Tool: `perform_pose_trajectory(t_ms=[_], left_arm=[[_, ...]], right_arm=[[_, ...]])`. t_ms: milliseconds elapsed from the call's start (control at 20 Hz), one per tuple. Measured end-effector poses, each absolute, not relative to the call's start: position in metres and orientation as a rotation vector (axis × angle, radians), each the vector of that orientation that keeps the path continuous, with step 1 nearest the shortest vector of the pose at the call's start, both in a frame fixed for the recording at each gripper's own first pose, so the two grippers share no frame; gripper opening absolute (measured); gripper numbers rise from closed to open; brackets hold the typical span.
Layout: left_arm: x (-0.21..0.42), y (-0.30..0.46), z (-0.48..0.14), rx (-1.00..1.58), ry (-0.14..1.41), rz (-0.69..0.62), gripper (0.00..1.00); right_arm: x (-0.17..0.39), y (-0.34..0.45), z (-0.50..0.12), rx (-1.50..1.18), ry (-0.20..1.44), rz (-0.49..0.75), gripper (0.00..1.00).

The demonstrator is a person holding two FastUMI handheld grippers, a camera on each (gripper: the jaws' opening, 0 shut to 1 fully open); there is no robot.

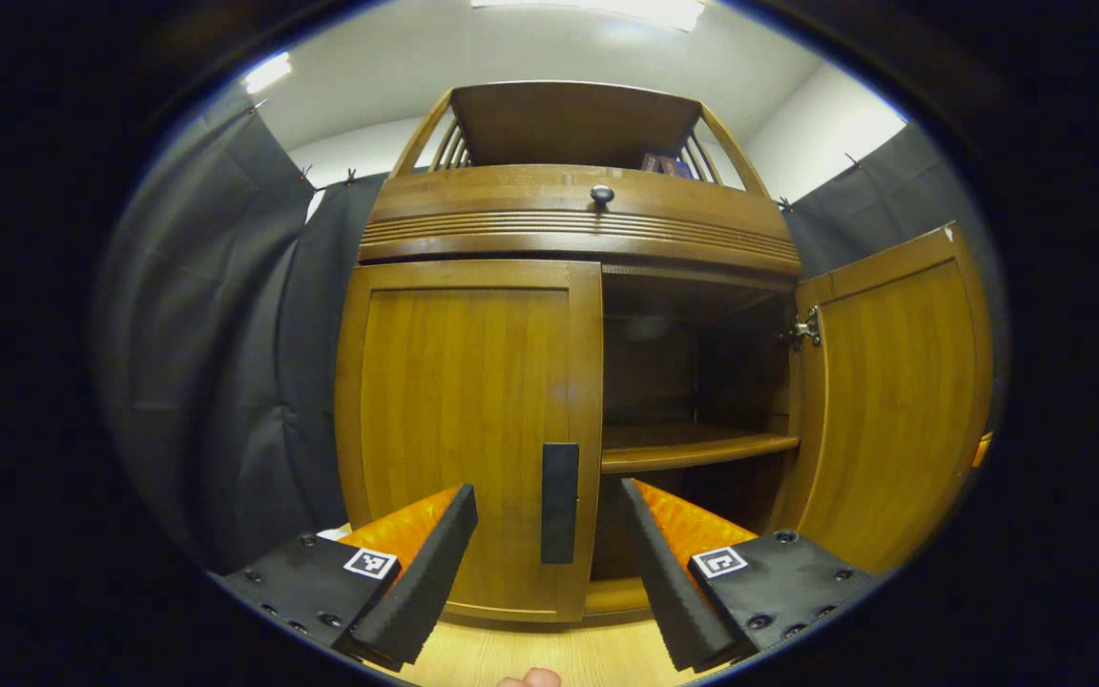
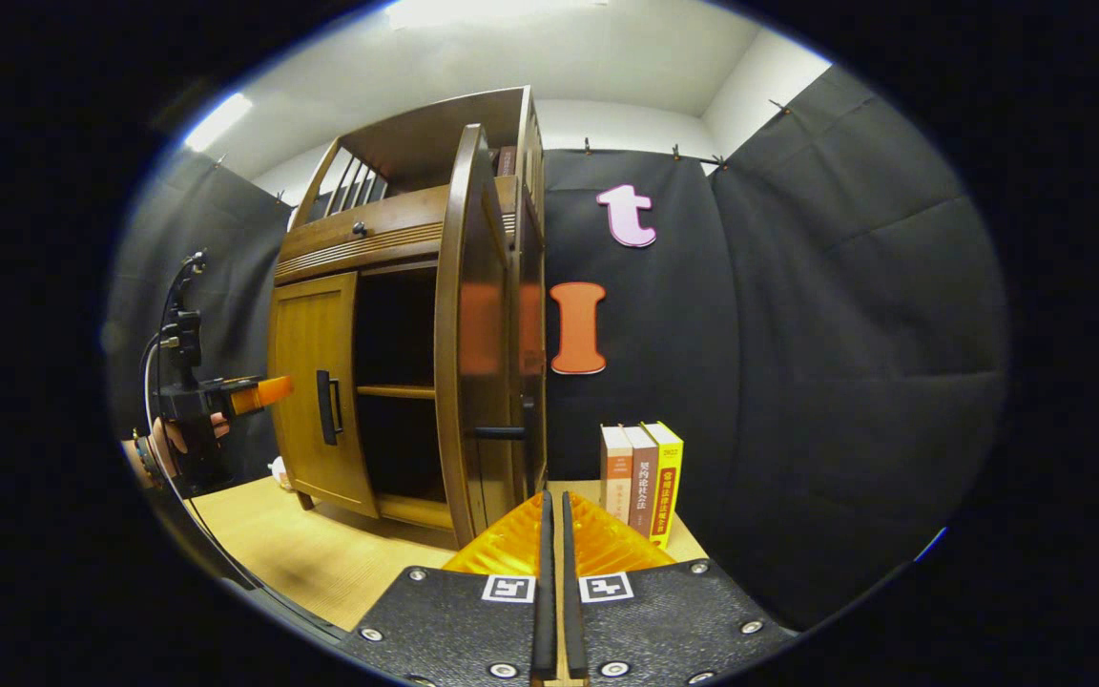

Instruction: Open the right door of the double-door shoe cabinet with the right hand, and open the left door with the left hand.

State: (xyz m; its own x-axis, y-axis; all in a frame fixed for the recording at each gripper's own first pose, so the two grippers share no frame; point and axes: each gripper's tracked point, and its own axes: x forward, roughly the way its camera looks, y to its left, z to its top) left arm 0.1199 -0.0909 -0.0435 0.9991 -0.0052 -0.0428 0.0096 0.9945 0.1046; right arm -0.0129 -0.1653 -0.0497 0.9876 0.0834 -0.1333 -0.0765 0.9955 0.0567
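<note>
The wooden shoe cabinet (image 1: 569, 219) stands straight ahead in the left gripper view. Its left door (image 1: 464, 420) is closed, with a black vertical handle (image 1: 559, 501) at its inner edge. The right door (image 1: 893, 401) is swung wide open, baring a shelf (image 1: 693, 444). My left gripper (image 1: 548, 494) is open, its fingers either side of that handle but short of it. In the right gripper view the open right door (image 2: 468, 334) stands edge-on, its handle (image 2: 502, 432) sticking out. My right gripper (image 2: 554, 501) is shut on nothing, just below and in front of that door. The left gripper (image 2: 259, 392) hovers before the left door (image 2: 316, 382).
Three upright books (image 2: 642, 477) stand right of the cabinet against the black cloth. The cabinet rests on a light wooden tabletop (image 2: 321, 553). A hand (image 2: 182, 434) holds the left gripper. A drawer with a round knob (image 1: 602, 195) sits above the doors.
</note>
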Motion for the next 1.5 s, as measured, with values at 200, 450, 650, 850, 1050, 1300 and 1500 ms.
perform_pose_trajectory(t_ms=[200,450,650,850,1050,1300,1500], left_arm=[[0.145,-0.090,-0.062,0.095,0.072,-0.003,0.95],[0.165,-0.084,-0.068,0.106,0.064,0.007,0.92],[0.182,-0.081,-0.077,0.107,0.074,0.013,0.92],[0.201,-0.081,-0.091,0.115,0.101,0.013,0.92],[0.216,-0.080,-0.098,0.096,0.117,0.003,0.89],[0.223,-0.082,-0.104,0.067,0.122,-0.026,0.82],[0.227,-0.097,-0.103,0.061,0.131,-0.097,0.62]], right_arm=[[-0.029,-0.173,-0.044,0.102,0.133,0.018,0.07],[-0.039,-0.178,-0.039,0.113,0.130,-0.017,0.65],[-0.038,-0.172,-0.034,0.124,0.127,-0.004,0.90],[-0.040,-0.161,-0.036,0.150,0.127,0.022,0.91],[-0.041,-0.152,-0.042,0.145,0.138,0.025,0.91],[-0.046,-0.155,-0.037,0.155,0.136,0.018,0.91],[-0.050,-0.159,-0.031,0.167,0.128,0.007,0.91]])
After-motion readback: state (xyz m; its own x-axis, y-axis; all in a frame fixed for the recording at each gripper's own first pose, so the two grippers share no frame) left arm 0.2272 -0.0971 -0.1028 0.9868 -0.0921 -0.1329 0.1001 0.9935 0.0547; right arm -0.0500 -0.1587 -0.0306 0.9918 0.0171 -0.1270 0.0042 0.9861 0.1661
